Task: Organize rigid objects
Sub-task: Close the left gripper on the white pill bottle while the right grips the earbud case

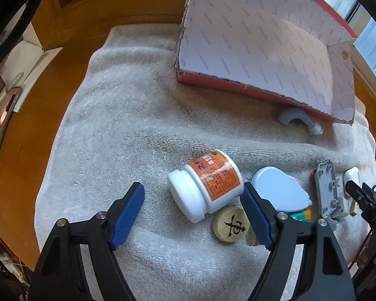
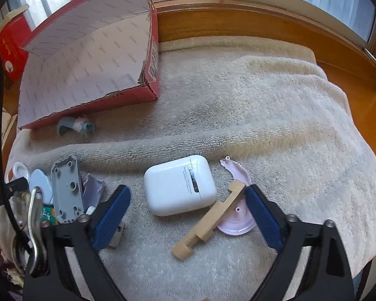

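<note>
Hovering both hand-held grippers over the towel [image 2: 238,95], you hold nothing in either.

The red box [image 2: 87,57] sits at the towel's far edge. Nearer you than the box, your left hand-held gripper [image 1: 195,205] gapes wide around the toppled white jar [image 1: 205,183]; your right hand-held gripper [image 2: 188,213] spreads wide around the white earbud case [image 2: 179,185], untouched.
</note>
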A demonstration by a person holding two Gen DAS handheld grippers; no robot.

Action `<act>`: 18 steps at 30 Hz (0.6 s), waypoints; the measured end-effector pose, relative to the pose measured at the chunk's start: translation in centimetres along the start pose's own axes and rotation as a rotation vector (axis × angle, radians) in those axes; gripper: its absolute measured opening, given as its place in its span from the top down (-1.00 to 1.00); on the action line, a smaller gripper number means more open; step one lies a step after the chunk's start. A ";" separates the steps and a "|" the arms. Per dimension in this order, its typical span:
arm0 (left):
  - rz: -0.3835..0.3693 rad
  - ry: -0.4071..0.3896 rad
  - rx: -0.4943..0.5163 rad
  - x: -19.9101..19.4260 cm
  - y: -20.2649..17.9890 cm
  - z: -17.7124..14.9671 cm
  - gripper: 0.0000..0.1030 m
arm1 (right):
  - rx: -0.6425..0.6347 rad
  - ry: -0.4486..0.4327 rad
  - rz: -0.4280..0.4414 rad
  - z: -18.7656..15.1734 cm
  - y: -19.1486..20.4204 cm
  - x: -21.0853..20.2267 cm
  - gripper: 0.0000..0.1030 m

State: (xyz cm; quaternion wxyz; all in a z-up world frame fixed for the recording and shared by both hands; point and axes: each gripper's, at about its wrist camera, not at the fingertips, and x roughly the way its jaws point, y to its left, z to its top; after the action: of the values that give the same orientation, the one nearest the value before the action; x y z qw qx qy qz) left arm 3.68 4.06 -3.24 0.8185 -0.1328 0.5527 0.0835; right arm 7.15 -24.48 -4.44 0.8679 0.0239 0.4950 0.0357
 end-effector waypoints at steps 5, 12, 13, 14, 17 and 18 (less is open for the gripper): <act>0.004 0.002 -0.002 0.4 -0.1 0.3 -0.53 | -0.013 -0.006 -0.024 -0.1 0.0 0.2 -0.69; 0.031 0.000 0.022 1.3 -0.8 1.4 -0.53 | -0.018 -0.017 -0.021 -0.1 -0.5 0.5 -0.69; 0.033 -0.001 0.024 1.3 -0.9 1.5 -0.52 | -0.020 -0.020 -0.020 -0.1 -0.5 0.5 -0.69; 0.039 -0.004 0.026 1.3 -1.0 1.4 -0.46 | -0.020 -0.022 -0.019 0.0 -0.4 0.5 -0.70; 0.051 -0.016 0.034 1.1 -1.1 0.9 -0.33 | -0.021 -0.033 -0.021 0.1 -0.4 0.8 -0.72; 0.055 -0.019 0.037 1.1 -1.1 0.8 -0.26 | -0.025 -0.034 -0.023 0.1 -0.3 0.8 -0.72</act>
State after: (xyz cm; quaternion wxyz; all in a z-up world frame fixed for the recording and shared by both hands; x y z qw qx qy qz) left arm 5.11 3.28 -3.82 0.8234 -0.1017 0.5498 0.0970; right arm 7.59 -24.74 -5.08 0.8767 0.0079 0.4800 0.0312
